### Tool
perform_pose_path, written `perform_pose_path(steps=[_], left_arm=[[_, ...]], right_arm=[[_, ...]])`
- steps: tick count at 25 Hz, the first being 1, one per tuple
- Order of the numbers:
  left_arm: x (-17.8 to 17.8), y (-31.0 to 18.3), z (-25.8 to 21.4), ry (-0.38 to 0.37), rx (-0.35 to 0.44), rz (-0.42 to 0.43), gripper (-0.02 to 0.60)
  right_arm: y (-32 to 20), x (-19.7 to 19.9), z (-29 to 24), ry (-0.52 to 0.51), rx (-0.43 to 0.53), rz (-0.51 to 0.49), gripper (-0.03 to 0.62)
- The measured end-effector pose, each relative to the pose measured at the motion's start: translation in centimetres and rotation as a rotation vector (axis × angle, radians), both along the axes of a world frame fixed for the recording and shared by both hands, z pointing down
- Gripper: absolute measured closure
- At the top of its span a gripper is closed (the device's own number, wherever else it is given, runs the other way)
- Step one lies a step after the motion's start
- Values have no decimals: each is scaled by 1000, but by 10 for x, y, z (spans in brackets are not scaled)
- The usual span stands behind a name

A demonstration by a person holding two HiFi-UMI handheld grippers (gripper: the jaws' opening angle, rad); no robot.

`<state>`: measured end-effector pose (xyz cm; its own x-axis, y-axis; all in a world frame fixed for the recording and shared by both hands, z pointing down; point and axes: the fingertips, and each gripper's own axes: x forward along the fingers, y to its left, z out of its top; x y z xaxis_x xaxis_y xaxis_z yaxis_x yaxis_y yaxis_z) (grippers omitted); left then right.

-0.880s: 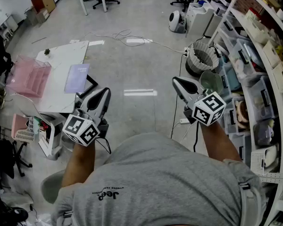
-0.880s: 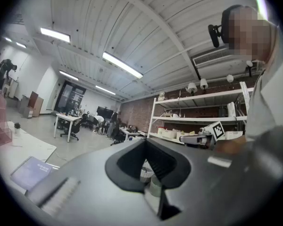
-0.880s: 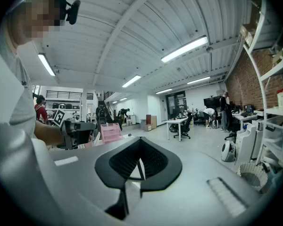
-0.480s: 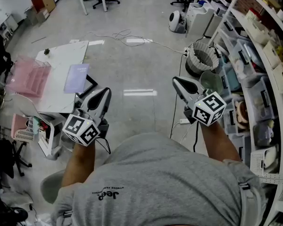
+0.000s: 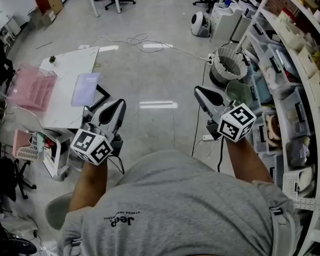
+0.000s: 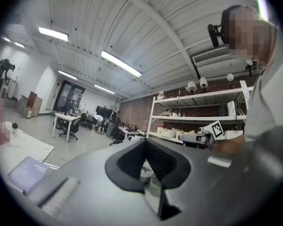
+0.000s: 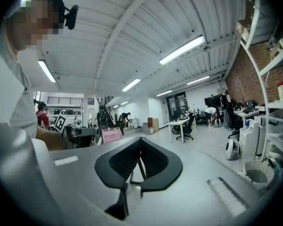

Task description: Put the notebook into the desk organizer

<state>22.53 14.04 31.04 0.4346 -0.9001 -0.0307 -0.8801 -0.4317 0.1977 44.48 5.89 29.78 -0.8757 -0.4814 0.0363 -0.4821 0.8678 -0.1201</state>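
Just right of the right gripper (image 5: 198,91) runs a tall white shelving rack (image 5: 316,122) loaded with plastic bins. Ahead and to the left of the left gripper (image 5: 119,103), well apart from it, stands the white rectangular worktop (image 5: 64,71). On the worktop's far-left side sits the pink translucent plastic desk organizer (image 5: 32,87). The flat lilac notebook (image 5: 86,88) lies on the worktop's edge nearest the left gripper, apart from the organizer. Both grippers are held level above the grey floor (image 5: 154,63), each with its jaws pressed together on nothing.
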Motion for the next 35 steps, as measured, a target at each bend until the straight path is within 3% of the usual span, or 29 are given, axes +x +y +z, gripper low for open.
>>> perform_pose_path(steps=[1,2,3,5,6,15,20,26,32,35], left_arm=[[2,-1,-1,-2,-3,-2,525],[5,-1,-2,-6,-6,-4,525],[7,-1,-3,-11,-6,-4,525],[13,-2,-3,-16,-3,-7,525],[17,-2,-3,-16,-6,-12,525],[50,-5,1,-26,-16,-73,525],[37,-8,9,-26,-42,-121,525],[-30,-39,26,-21,-49,-112,525],[-122,-135,31,-4,-10,11,525],[-157,-183,20,-35,-7,103,525]], right_arm=[[-1,2,-3,-29,-9,-8,590],[-2,4,-6,-53,-16,-20,481],[-3,5,-8,-67,-20,-30,333],[-6,9,-9,-69,-15,-35,216],[-8,12,-9,-63,-12,-36,195],[-25,39,-3,-78,-35,-103,180],[-45,25,10,-78,-73,-136,180],[-79,-45,27,-55,-87,-123,180],[-147,-134,28,-31,-75,-10,180],[-182,-171,20,-30,-89,59,180]])
